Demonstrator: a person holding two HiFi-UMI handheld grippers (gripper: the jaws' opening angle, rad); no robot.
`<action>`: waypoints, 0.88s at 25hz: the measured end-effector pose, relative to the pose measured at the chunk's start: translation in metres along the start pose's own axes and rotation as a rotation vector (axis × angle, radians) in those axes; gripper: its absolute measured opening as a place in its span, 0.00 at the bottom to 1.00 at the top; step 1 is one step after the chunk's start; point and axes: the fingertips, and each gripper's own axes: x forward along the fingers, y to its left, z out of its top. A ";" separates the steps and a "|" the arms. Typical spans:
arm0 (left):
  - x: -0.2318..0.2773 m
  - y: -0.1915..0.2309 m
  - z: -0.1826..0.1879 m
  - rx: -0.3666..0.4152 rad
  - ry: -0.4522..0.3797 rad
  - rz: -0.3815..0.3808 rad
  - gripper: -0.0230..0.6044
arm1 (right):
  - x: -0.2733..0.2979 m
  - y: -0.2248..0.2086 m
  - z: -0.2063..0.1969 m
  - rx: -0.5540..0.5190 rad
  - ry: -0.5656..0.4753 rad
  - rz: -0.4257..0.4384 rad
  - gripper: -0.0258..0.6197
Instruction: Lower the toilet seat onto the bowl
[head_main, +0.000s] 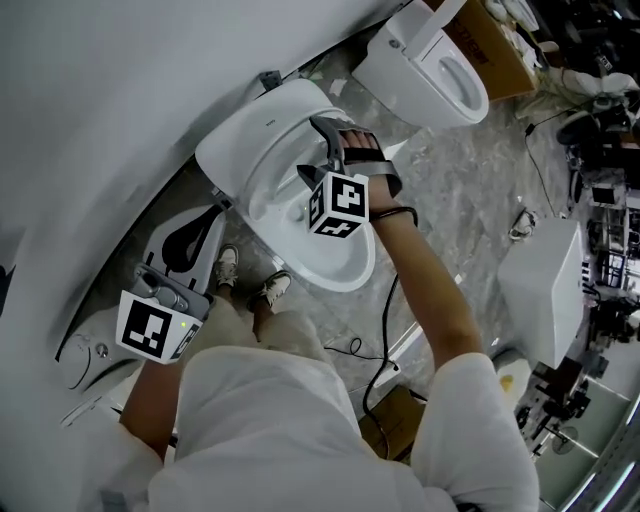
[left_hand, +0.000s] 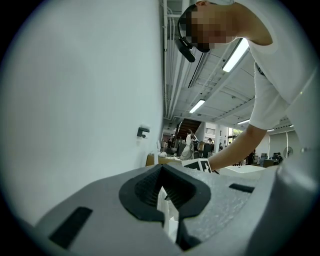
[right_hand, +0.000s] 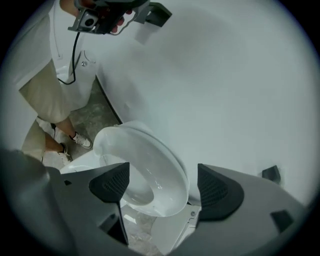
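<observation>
- Clearly not done: the white oval plastic toilet seat (right_hand: 170, 170) stands tilted up near the wall, off the white ceramic bowl (head_main: 350, 272).
- Right gripper (right_hand: 161, 186) released, jaws wide apart facing the seat; no grip seen.
- Left gripper (left_hand: 165, 195) clenched on nothing, held aside.
- The whole lowering is left.

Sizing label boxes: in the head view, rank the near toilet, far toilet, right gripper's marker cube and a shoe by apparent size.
1. near toilet
2. far toilet
3. marker cube, enlarged by nearness to the camera
4. shoe

Seat (head_main: 258, 128) up by wall (head_main: 110, 100), behind bowl (head_main: 345, 262); R gripper (head_main: 318, 152) over bowl; L gripper (head_main: 190, 243) left, nr wall.
</observation>
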 end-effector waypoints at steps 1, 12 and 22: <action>-0.001 0.000 0.000 0.001 0.000 -0.003 0.04 | 0.004 0.001 0.001 -0.032 0.011 0.003 0.65; 0.002 0.004 -0.005 -0.007 0.012 -0.027 0.04 | 0.030 0.010 -0.003 -0.135 0.091 -0.009 0.62; 0.008 -0.002 -0.010 -0.007 0.023 -0.074 0.04 | 0.017 0.024 -0.008 -0.085 0.107 -0.019 0.62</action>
